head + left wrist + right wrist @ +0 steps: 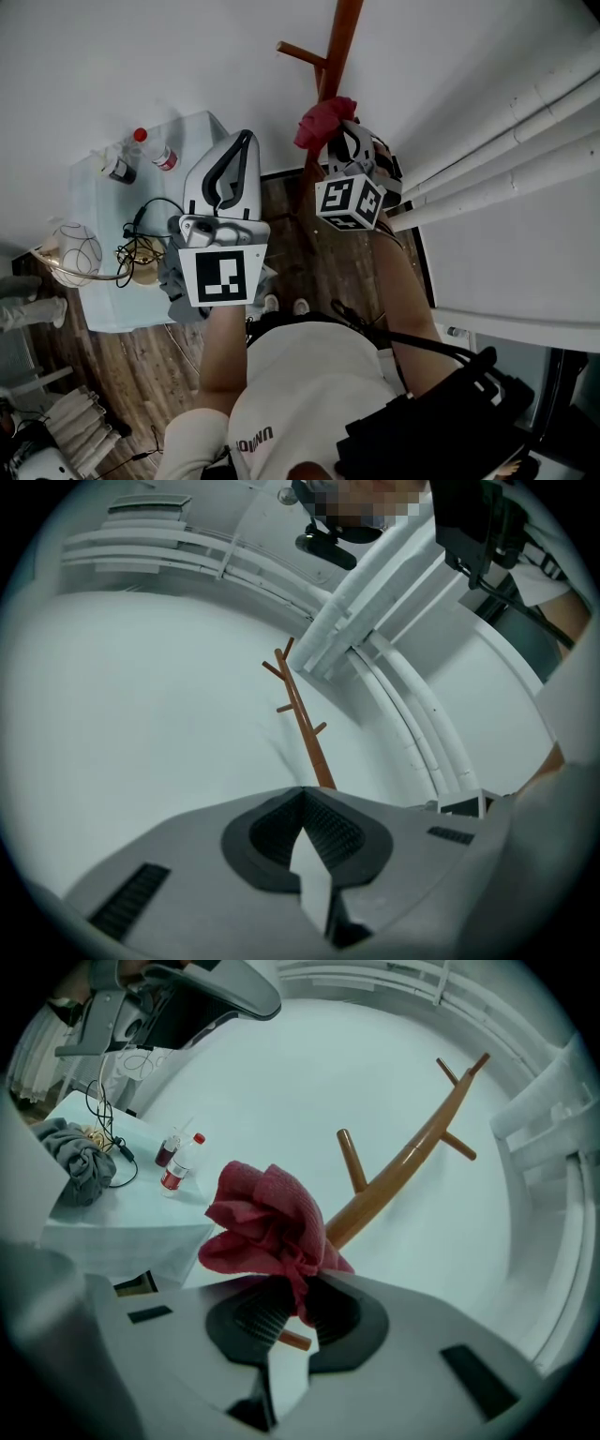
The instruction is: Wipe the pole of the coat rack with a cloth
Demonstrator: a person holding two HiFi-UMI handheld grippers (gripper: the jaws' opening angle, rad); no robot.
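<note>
The right tongs (295,1305) are shut tight on a crumpled red cloth (267,1222). The cloth is pressed against the long brown wooden pole (403,1171) of the coat rack, near a short peg (352,1159). The left tongs (305,803) are closed with nothing in them, off to the side. Wiping looks under way. I think much of the pole, above and below, is still left to do.

White wall (141,56), dark wood-plank floor (141,375), pale-covered table (98,300) against it, white pipes (506,141) alongside.
</note>
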